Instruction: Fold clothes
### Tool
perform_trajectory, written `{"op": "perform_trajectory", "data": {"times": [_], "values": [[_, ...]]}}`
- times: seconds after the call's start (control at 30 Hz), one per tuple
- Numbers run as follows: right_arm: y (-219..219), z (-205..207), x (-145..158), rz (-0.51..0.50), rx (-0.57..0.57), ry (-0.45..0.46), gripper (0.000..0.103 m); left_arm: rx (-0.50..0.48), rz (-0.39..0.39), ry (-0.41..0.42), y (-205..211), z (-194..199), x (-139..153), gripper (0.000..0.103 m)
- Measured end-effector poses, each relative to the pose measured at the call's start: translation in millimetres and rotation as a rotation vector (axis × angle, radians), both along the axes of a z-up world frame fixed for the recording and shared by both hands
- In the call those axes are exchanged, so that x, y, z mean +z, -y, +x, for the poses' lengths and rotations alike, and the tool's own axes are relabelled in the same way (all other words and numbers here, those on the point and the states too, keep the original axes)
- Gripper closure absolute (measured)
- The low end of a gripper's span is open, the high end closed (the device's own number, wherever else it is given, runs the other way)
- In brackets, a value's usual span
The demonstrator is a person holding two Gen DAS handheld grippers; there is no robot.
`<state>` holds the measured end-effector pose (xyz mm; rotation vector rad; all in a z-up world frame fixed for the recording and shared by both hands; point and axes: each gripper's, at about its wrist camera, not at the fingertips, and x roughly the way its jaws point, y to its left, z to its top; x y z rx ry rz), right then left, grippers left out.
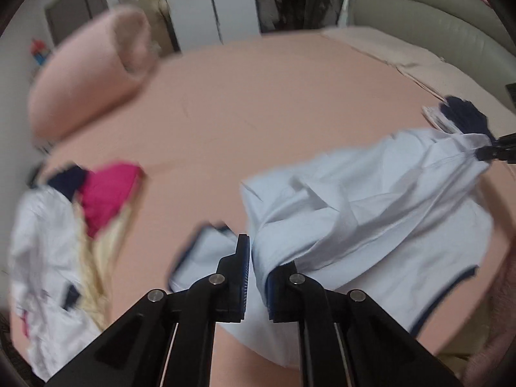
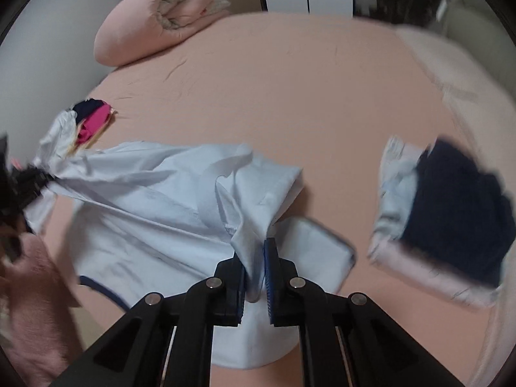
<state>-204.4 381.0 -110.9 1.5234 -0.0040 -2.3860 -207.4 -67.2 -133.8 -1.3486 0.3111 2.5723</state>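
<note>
I have both grippers pinched on the white shirt (image 2: 154, 206), one at each end, so the cloth hangs stretched between them over the pink bed (image 2: 290, 80) and can be laid out flat before any fold. My right gripper (image 2: 254, 277) has its jaws narrowed onto a bunched ridge of fabric, with a navy-edged sleeve spilling toward 3 o'clock. My left gripper (image 1: 256, 277) is likewise nearly closed on the other end (the cloth passes between its pads, though blur softens the edges). From the left view, the unfolded pile (image 1: 64, 225) waits at 9 o'clock; from the right view, the folded stack (image 2: 451, 219) sits at 3 o'clock, well apart, so sorted and unsorted don't mix. The rolled quilt (image 2: 161, 16) lies far off at 11.
</note>
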Motion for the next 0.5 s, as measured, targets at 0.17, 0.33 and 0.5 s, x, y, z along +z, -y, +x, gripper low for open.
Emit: {"op": "perform_trajectory", "data": {"times": [0.17, 0.33, 0.5], "values": [[-22, 10, -17, -0.078, -0.065, 0.099, 0.094, 0.029, 0.041, 0.073, 16, 10, -10, 0.092], [-21, 19, -10, -0.105, -0.066, 0.083, 0.092, -0.003, 0.009, 0.016, 2, 15, -5, 0.093], [2, 10, -27, -0.055, -0.043, 0.142, 0.092, 0.025, 0.023, -0.020, 6, 12, 8, 0.093]]}}
